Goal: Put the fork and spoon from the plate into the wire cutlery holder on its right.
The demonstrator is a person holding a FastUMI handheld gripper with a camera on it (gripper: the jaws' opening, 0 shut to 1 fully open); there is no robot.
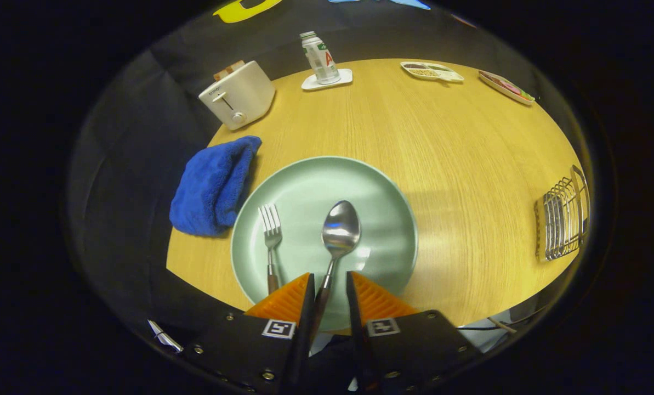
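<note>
Spoon [337,236] and fork [271,241] lie side by side on the green plate [381,186], bowl and tines pointing away from the gripper [330,291], the fork to the left. The gripper is low over the near rim of the plate, aimed forward across the wooden table [414,126]. Its two fingers stand a little apart with the spoon's handle running down through the gap between them; the handle lies closer to the left finger, and whether either finger touches it cannot be told, so no firm hold is seen. The spoon's bowl is just ahead of the fingertips. The fork's handle end passes behind the left finger and is hidden there, as is the lower end of the spoon's handle.

Well off to the right of the plate stands the wire cutlery holder [562,219], bent by the lens and hard to make out in detail. A blue towel [214,186] touches the plate's left rim. Beyond it are a white toaster [239,94], a bottle [320,57] on a white coaster [327,81], and two small dishes [432,71] at the far edge.
</note>
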